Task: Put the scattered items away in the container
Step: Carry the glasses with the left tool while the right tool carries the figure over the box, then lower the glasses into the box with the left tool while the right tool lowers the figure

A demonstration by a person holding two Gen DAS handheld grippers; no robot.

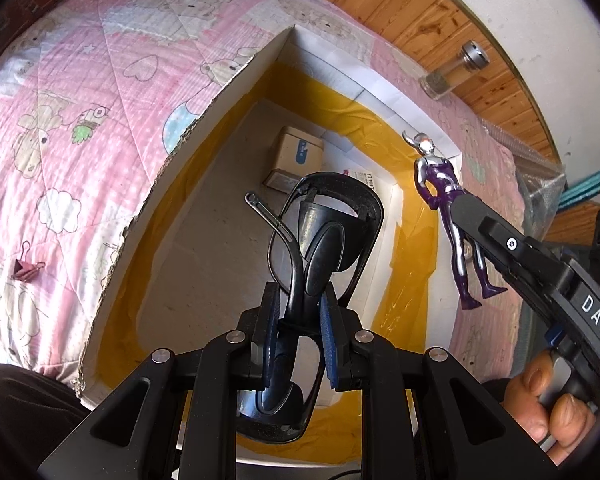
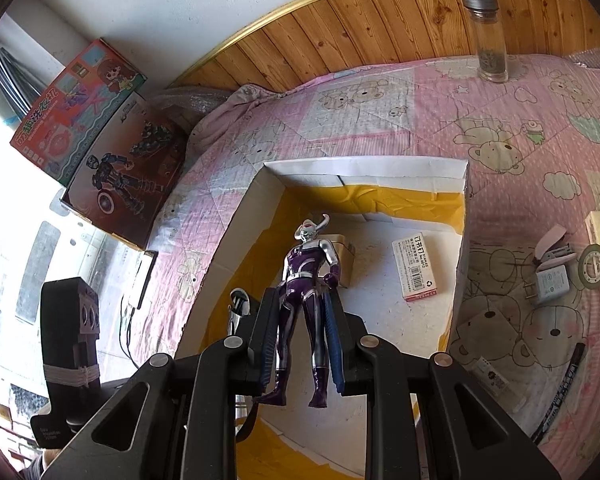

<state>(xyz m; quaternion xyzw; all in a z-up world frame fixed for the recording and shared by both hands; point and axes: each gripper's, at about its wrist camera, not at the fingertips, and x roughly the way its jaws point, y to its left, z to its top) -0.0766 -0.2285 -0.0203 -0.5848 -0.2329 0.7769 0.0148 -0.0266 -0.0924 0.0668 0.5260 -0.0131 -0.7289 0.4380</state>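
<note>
Right up close in the left wrist view, the left gripper (image 1: 300, 320), nearly closed and pinching folded black sunglasses (image 1: 320, 236) between its blue pads, hanging over the open cardboard box (image 1: 204, 112). Off to the right there, the right gripper (image 1: 466, 210), marked "DAS" in white, squeezing a purple and silver toy figure (image 1: 452, 216) by the middle, also above the box, with bare fingers (image 1: 540, 384) wrapped round the handle. Inside the box, yellow tape along the walls, a small tan box with a blue mark (image 1: 296, 156) on the floor, and a white packet partly hidden behind the sunglasses. All around, a pink quilt with bears (image 1: 80, 120), a pink binder clip (image 1: 28, 270) on it at the left, and a glass bottle with a silver cap (image 1: 454, 68) by the wooden wall panels (image 1: 380, 0). In the right wrist view, the right gripper (image 2: 300, 340) close up, jaws narrow and tight on the toy figure (image 2: 306, 280), which blocks part of the tan box. Seen well only here: the white packet of staples (image 2: 414, 266) with Chinese writing, a barcode and a recycling mark, a roll of tape (image 2: 594, 266), a white charger (image 2: 550, 284), a black pen (image 2: 560, 396), and two picture toy boxes (image 2: 100, 140) leaning at the left. Binder clip seen only from the left wrist.
</note>
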